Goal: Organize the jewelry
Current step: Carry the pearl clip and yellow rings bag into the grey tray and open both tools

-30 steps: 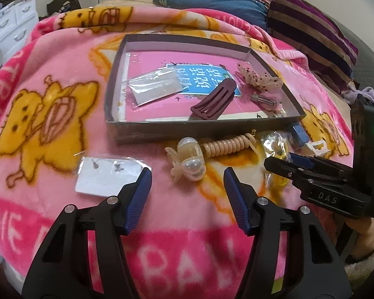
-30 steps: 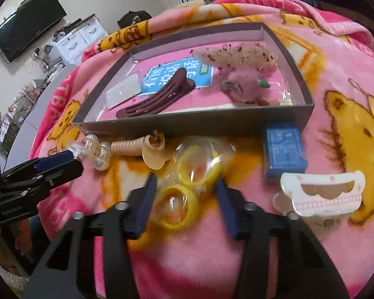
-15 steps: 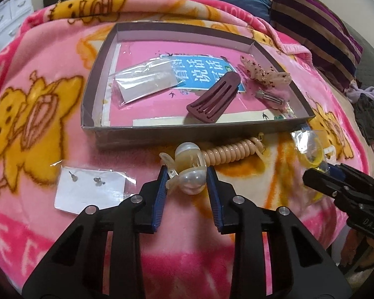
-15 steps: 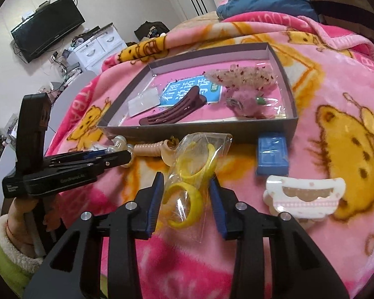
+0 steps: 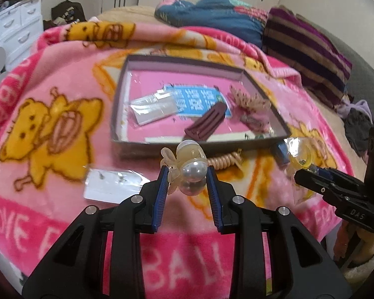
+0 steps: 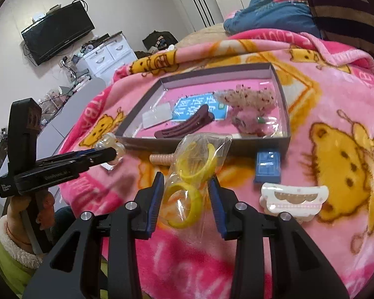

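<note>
A translucent claw clip with pearl balls [image 5: 189, 154] hangs above the pink blanket, and my left gripper [image 5: 185, 174] is shut on it. In the right wrist view a clear bag of yellow rings [image 6: 194, 159] is lifted off the blanket, pinched between the pads of my right gripper [image 6: 187, 182]. The shallow grey box [image 5: 116, 114] lies just beyond both grippers. It holds a maroon hair clip [image 5: 207, 123], a clear packet [image 5: 152, 109] and a speckled clip [image 5: 249, 98]. My left gripper [image 6: 109, 153] shows at the left in the right wrist view, with a hand in a green sleeve under it.
On the blanket in front of the box lie an earring card [image 5: 112, 184], a beige coil hair tie [image 5: 224, 160], a small blue box [image 6: 268, 167] and a white claw clip [image 6: 291, 199]. Folded bedding and a striped pillow [image 5: 309, 49] sit behind the box.
My left gripper went from open around the pearl clip to shut on it, then lifted it. My right gripper closed on the bag of rings and raised it off the blanket.
</note>
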`<state>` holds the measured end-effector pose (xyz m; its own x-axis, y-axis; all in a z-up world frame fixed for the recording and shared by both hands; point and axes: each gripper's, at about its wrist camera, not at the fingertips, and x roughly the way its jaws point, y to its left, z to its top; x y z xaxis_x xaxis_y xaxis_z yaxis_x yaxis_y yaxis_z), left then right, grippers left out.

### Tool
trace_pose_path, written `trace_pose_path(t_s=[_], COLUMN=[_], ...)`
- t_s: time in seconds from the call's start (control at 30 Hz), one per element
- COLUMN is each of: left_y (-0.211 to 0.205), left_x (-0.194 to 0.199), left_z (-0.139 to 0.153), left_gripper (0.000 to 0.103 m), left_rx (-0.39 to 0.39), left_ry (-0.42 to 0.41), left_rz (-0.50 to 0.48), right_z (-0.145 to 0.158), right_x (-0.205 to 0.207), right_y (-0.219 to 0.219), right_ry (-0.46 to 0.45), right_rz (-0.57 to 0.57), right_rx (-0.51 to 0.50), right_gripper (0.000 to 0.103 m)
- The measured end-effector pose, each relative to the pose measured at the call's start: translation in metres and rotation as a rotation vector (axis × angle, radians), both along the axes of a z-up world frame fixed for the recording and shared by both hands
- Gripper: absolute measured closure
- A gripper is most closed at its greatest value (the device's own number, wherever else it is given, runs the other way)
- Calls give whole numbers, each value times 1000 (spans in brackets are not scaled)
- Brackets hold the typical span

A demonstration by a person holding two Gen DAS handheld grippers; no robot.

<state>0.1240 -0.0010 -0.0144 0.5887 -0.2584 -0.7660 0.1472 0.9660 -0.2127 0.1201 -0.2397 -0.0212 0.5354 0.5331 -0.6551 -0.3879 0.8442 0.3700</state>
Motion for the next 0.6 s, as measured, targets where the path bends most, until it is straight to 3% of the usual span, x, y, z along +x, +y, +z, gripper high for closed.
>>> trace_pose_path(t_s=[0.6], left_y=[35], left_x=[8], left_z=[37], left_gripper=[80], left_rx=[-9], left_ry=[-94], left_rz=[91], right_z=[36], right_x=[18], right_y=[5], right_ry=[-103], right_rz=[12], right_rx=[21], right_gripper=[68])
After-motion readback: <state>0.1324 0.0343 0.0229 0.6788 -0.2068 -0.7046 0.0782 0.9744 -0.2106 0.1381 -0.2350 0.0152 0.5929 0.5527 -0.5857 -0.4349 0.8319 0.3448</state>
